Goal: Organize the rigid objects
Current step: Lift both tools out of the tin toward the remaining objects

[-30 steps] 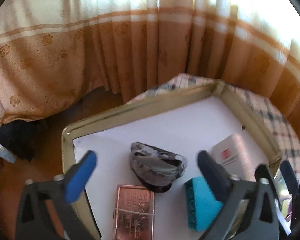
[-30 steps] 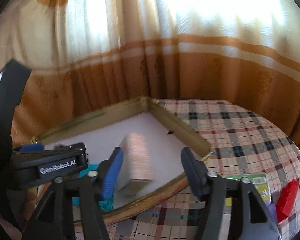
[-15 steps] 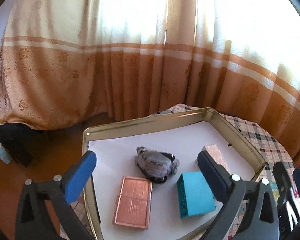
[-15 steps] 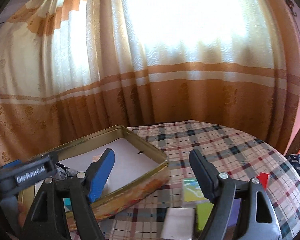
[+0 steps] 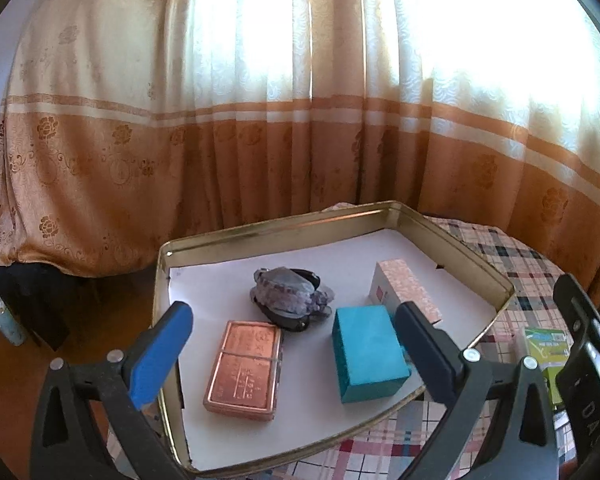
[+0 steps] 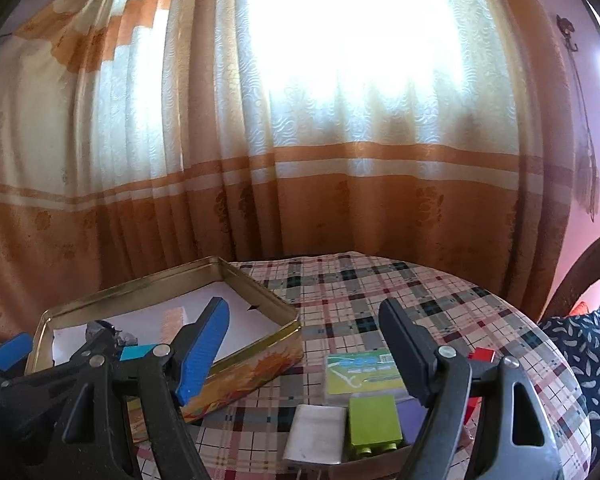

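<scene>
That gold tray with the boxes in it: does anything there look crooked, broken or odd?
Nothing looks broken or spilled. In the tray, the copper tin, teal box and pink box lie at differing angles. The odd one out is the lumpy grey stone, resting on something dark.

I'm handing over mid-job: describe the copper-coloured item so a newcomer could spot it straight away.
Find the gold tin tray on the checked tablecloth. Inside, on its white liner, the copper case lies flat at the near left, beside a teal box. It alone is shiny, metallic and embossed.
</scene>
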{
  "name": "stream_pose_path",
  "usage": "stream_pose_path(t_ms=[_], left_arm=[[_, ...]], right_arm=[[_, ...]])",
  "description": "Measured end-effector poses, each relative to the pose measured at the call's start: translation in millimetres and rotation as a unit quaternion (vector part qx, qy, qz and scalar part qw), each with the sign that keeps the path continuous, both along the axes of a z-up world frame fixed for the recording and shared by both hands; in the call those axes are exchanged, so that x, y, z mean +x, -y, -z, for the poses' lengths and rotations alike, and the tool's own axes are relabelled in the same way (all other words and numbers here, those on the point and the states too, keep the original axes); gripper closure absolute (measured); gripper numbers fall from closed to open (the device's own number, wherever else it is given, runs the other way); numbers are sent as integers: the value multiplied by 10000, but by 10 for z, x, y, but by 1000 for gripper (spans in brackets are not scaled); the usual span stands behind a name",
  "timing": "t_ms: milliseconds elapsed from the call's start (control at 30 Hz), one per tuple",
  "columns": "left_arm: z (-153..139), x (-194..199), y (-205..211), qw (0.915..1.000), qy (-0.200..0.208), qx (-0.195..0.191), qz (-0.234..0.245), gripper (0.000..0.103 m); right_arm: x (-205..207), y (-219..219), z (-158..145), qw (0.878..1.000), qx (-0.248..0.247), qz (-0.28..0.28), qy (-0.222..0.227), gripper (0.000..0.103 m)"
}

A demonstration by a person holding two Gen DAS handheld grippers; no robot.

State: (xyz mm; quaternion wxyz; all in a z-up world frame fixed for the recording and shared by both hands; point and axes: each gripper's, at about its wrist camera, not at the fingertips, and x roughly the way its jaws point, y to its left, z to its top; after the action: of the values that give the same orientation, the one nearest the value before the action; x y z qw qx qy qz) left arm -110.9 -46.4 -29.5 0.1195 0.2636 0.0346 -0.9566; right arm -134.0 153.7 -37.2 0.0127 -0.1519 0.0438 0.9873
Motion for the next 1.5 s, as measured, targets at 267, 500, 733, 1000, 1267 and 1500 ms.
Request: stream_pose_path(t_ms=[267, 500, 733, 1000, 1267, 1500], left_arm=[[-22, 55, -148, 9995, -66, -269, 115, 1], [-64, 108, -193, 9989, -187, -385, 188, 1], [-63, 135, -214, 9990, -157, -298, 278, 0], [-27, 146, -253, 9988, 32, -68, 484, 0], [0, 133, -204, 9992, 75, 75, 376, 0], [-15, 162, -257, 9989, 0, -33, 462, 0]], right_arm=[[47, -15, -7, 9999, 28, 103, -133, 23], [151, -79, -52, 9983, 192, 367, -417, 23], [299, -185, -108, 9956, 87, 497, -792, 23], [517, -507, -183, 9860, -262, 1066, -1257, 23], [511, -860, -198, 9882, -346, 1262, -797, 23], [495, -1117, -107, 9906, -327, 1331, -17, 23]])
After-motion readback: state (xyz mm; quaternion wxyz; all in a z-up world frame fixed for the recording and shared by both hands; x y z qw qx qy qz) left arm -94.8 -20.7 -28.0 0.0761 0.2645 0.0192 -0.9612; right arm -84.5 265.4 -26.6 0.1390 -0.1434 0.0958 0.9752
